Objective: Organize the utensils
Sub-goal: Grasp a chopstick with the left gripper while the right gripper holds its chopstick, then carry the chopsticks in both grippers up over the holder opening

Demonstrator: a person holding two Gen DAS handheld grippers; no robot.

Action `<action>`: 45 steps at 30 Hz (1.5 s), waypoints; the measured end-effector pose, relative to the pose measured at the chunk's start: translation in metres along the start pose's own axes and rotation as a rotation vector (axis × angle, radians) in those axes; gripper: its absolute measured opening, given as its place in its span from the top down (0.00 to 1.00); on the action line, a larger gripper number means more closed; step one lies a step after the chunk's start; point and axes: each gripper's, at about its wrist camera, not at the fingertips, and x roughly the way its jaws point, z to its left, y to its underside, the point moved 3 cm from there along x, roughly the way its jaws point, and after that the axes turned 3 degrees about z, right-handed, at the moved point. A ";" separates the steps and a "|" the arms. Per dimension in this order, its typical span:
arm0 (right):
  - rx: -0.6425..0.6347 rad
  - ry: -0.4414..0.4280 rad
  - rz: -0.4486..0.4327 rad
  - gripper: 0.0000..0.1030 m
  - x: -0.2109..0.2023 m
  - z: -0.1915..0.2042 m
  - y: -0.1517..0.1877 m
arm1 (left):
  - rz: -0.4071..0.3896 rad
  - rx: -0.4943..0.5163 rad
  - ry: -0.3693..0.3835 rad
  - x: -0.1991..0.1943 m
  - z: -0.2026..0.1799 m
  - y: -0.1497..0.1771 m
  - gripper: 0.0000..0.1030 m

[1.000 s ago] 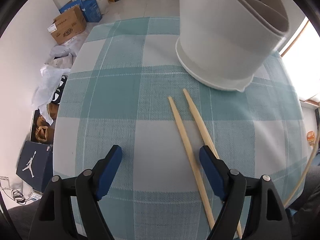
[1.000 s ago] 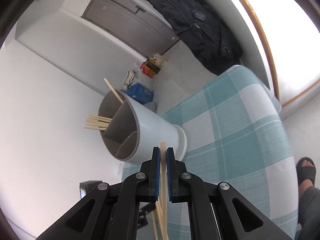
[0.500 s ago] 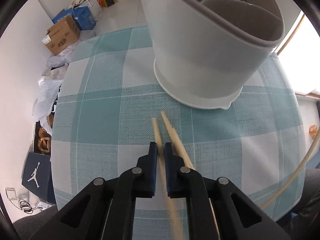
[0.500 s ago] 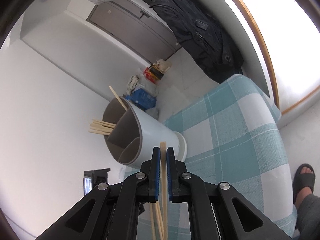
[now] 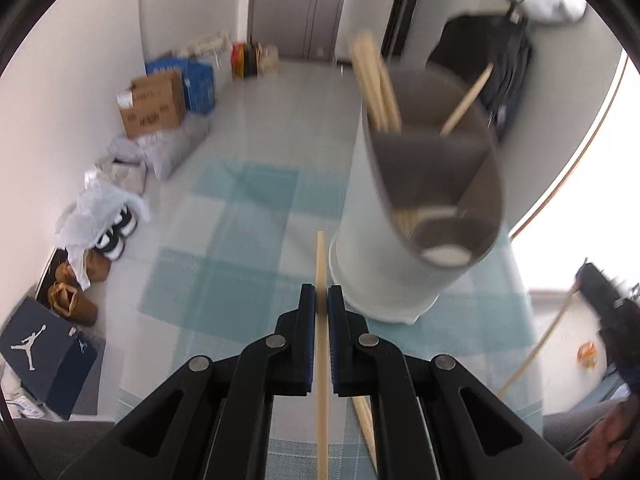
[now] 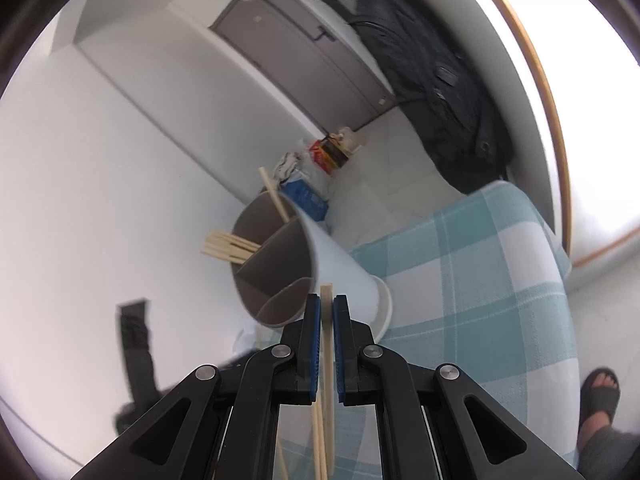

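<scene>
A single wooden chopstick (image 5: 320, 264) sits clamped between the blue pads of my left gripper (image 5: 321, 300), its tip pointing ahead toward the foot of the white utensil holder (image 5: 384, 264); a second chopstick (image 5: 366, 432) shows below the gripper on the right, and whether it lies on the cloth I cannot tell. My right gripper (image 6: 327, 312) is likewise clenched on a chopstick of its own (image 6: 327, 300), whose blunt end pokes just past the pads, with more sticks (image 6: 318, 436) visible underneath between the gripper's arms. The holder, grey inside and split into compartments, stands on the teal-and-white checked tablecloth (image 5: 240, 280) toward the table's far right side; one compartment holds a bundle of chopsticks (image 5: 374, 80), another a lone stick (image 5: 466, 100) leaning on the rim. Beyond the table's left edge, cardboard boxes (image 5: 152, 104), plastic bags (image 5: 96, 208) and a dark shoebox (image 5: 44, 352) line the floor by the wall. A sandalled foot (image 6: 600, 392) appears off the table's near right corner in the right wrist view.
</scene>
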 end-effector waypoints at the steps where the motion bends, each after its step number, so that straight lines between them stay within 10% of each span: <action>1: -0.018 0.000 -0.003 0.95 0.000 0.003 0.001 | -0.021 0.000 0.004 -0.006 0.000 0.000 0.98; 28: -0.300 0.040 -0.095 0.95 -0.016 0.090 0.006 | -0.182 0.018 0.140 -0.067 0.006 -0.011 0.99; 45: -0.447 -0.005 -0.168 0.95 -0.023 0.150 -0.091 | -0.266 -0.130 0.266 -0.111 0.009 -0.083 0.99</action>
